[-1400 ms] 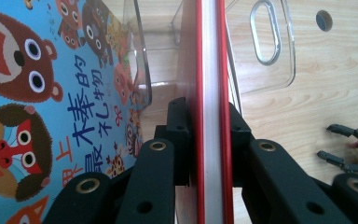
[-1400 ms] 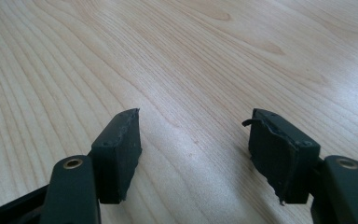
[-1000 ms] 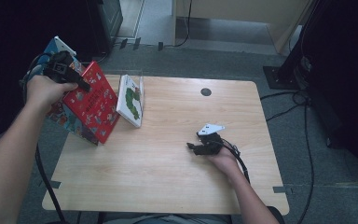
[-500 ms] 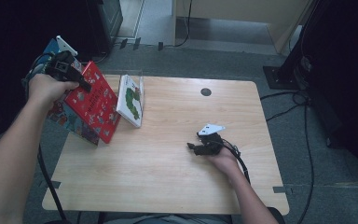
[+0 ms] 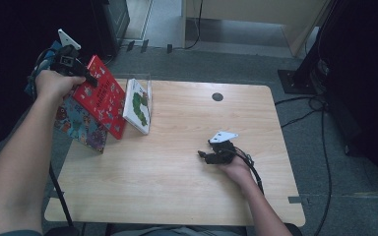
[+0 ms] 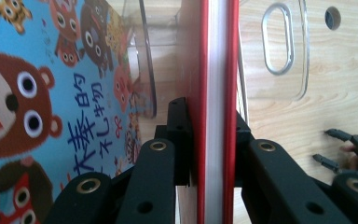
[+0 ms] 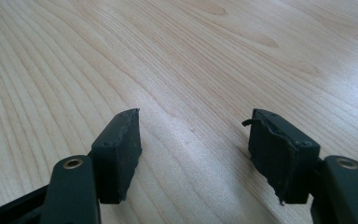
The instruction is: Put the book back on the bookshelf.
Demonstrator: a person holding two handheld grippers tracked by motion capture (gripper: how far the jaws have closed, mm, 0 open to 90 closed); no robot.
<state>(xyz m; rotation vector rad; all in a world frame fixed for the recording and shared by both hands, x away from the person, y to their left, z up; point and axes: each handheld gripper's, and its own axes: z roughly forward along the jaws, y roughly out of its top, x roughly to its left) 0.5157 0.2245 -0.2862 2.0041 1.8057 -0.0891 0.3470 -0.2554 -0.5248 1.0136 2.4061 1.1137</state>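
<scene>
Red covers and a white page block sit squeezed between the jaws of the left gripper, whose pads press flat on both faces of the red book. Compared with a second ago, the book is carried a little farther out past the table's left edge near its far left corner, and it stands steeper. The clamp has tightened slightly and now looks settled, so I judge the book is being drawn away from the clear holder where the white caterpillar book leans. A blue animal book hangs just beside the red one, overlapping the left edge; whether it is gripped too I cannot tell.

The left forearm reaches up along the left side, hand raised, gripper angled down toward the table. The right gripper rests on the table toward the right edge, its jaws wide apart and empty over bare wood, pointing left.
</scene>
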